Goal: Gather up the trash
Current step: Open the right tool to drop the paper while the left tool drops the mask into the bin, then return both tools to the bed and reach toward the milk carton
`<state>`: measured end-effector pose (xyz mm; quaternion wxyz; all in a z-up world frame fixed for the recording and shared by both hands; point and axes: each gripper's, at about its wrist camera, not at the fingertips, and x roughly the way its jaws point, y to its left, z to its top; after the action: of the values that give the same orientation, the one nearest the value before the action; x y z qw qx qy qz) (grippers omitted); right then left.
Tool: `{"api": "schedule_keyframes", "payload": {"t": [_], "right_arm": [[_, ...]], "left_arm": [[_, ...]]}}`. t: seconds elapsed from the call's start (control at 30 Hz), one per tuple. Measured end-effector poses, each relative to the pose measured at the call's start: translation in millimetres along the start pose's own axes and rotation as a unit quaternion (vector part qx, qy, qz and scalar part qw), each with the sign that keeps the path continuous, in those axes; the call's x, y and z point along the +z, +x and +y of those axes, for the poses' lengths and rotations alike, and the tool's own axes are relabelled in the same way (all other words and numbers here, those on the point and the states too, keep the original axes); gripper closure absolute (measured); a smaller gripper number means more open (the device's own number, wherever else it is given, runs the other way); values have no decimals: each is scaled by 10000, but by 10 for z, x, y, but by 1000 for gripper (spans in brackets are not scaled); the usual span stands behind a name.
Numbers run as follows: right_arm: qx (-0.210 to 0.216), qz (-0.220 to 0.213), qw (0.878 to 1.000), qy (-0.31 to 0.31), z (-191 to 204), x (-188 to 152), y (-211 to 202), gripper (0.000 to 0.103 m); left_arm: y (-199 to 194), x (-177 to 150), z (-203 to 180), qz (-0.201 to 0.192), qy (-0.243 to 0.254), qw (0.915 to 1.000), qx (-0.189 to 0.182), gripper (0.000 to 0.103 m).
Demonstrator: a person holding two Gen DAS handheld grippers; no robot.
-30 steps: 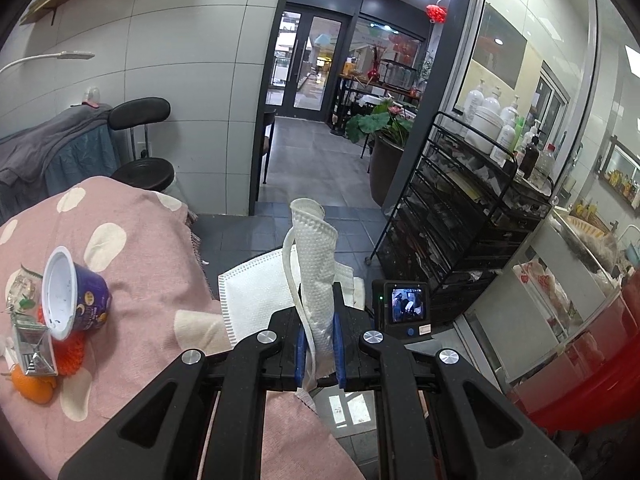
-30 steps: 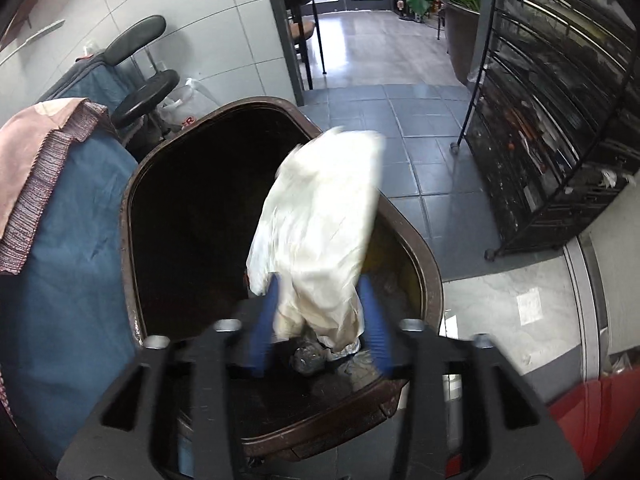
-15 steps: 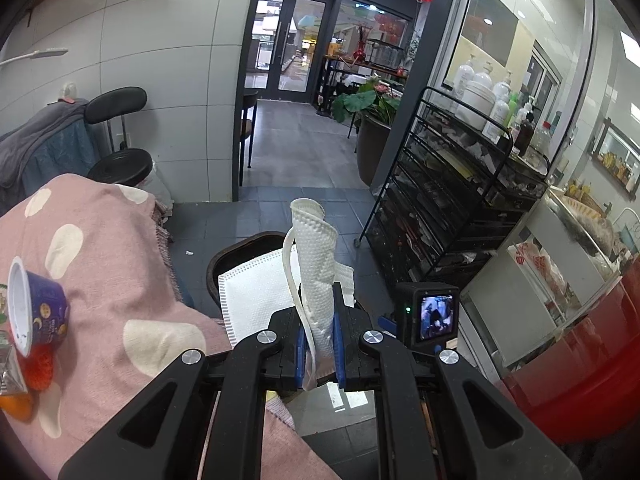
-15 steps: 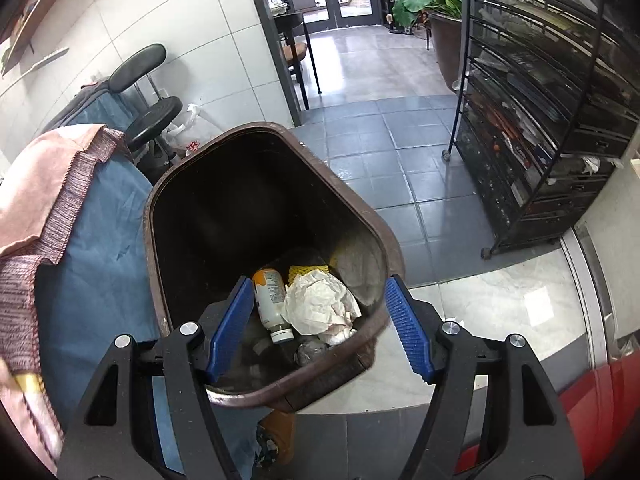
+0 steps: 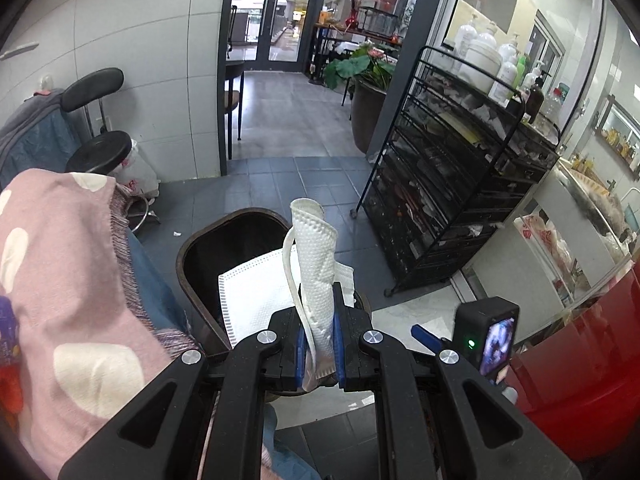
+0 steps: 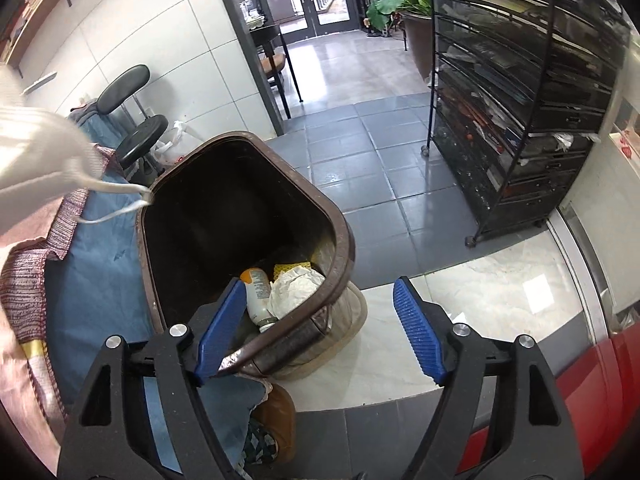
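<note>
My left gripper (image 5: 319, 344) is shut on a white face mask (image 5: 316, 256), held upright above the near rim of the brown trash bin (image 5: 200, 240). The mask and its ear loops also show at the upper left of the right wrist view (image 6: 44, 148). My right gripper (image 6: 320, 328) is open and empty, just above the bin's near right rim (image 6: 340, 240). Inside the bin lie a crumpled white paper (image 6: 296, 290), a small bottle (image 6: 258, 292) and a yellow scrap (image 6: 292, 268).
A pink spotted blanket (image 5: 60, 280) over blue cloth (image 6: 100, 272) covers the surface left of the bin. A black wire rack (image 5: 460, 184) stands to the right. A black stool (image 5: 100, 152) stands by the tiled wall. A red object (image 5: 580, 360) is at the lower right.
The right gripper opened and dropped the white paper into the bin, then drew back to the right. The left gripper carried the mask from over the blanket toward the bin.
</note>
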<state>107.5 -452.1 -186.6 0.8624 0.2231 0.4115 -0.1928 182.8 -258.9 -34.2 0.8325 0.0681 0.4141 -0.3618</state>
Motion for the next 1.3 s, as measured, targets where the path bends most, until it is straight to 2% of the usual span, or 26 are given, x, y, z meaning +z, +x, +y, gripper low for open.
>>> {"api": "schedule_keyframes", "payload": {"t": [0.23, 0.43, 0.57, 0.63, 0.7, 0.73, 0.77, 0.8, 0.97, 1.13, 1.3], "right_arm": [[-20, 59, 9999, 82, -96, -64, -35, 27], [-70, 94, 9998, 128, -153, -107, -33, 27], [-116, 127, 9997, 179, -194, -118, -15, 27], [-123, 149, 9996, 212, -206, -119, -7, 27], [-128, 153, 9995, 241, -211, -116, -6, 27], [-122, 153, 9995, 253, -213, -116, -9, 27], [-118, 147, 9995, 264, -213, -118, -13, 27], [-111, 138, 9995, 273, -211, -114, -19, 27], [-37, 91, 9996, 282, -183, -102, -68, 24], [31, 5, 9995, 299, -173, -72, -155, 21], [219, -166, 9993, 263, -115, -33, -290, 21]], "left_arm": [[344, 71, -65, 228, 80, 9996, 115, 92], [696, 79, -42, 620, -61, 9980, 115, 92], [845, 57, -23, 748, -45, 9969, 253, 92], [868, 42, 23, 753, -113, 9967, 277, 83], [880, 43, 54, 763, -155, 9965, 313, 62], [893, 44, 51, 761, -141, 9963, 375, 57], [903, 40, 55, 779, -122, 9959, 440, 45], [911, 36, 62, 809, -122, 9955, 469, 39], [881, 30, 91, 762, -154, 9957, 501, 25], [751, 61, 74, 580, -157, 9968, 532, 17], [449, 56, 5, 289, -40, 9981, 549, 13]]}}
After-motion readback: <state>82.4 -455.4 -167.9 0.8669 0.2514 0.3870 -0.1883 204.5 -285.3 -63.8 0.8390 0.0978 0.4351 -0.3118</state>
